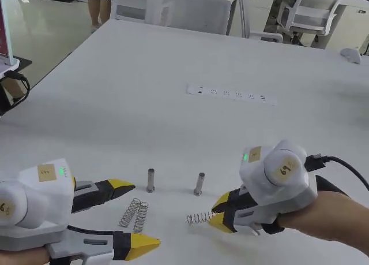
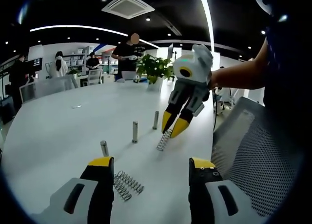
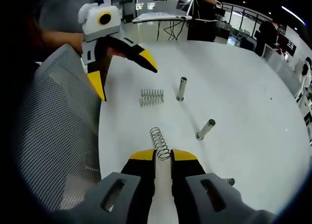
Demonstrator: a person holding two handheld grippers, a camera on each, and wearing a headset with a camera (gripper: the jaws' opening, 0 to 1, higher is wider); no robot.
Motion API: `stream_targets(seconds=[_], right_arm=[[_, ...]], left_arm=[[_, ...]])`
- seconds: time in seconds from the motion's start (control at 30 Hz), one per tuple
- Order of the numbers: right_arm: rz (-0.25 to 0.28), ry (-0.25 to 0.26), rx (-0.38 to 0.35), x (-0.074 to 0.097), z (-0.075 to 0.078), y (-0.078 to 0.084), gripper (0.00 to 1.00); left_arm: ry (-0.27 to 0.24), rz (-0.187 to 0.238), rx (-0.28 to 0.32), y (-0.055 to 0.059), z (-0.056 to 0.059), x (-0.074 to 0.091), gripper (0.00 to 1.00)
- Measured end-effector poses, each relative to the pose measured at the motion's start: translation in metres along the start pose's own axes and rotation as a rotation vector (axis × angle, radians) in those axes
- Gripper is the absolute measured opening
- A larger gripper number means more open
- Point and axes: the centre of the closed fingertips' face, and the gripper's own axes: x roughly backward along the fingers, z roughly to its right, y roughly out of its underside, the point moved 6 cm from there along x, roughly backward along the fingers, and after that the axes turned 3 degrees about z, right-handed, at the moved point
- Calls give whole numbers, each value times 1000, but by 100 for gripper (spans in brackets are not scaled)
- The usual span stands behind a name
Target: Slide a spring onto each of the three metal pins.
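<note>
Tongs first: pinching shut on one end of a thin coiled steel-wire spring (image 1: 199, 219) with the black, yellow-tipped right gripper (image 1: 219, 213), angling the coil down to the smooth white table (image 1: 173, 57) near its near edge. Holding the matching left gripper (image 2: 151, 163) spread wide, grasping nothing. Lying side by side just ahead of it, two more wire springs (image 1: 134, 213). Standing upright close beyond, bare, three short polished metal cylinder pins (image 2: 135, 131).
</note>
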Motion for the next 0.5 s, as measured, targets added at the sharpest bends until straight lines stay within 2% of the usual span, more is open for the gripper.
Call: stream_targets(seconds=[0.3,0.5], right_arm=[[19,-25,46,2,-13,-19,9],[39,-42,61,4,-19,-30,9]], left_arm=[[56,-9,-49,-3,4,-8,45],[86,-16,-72,-3,9,-11,40]])
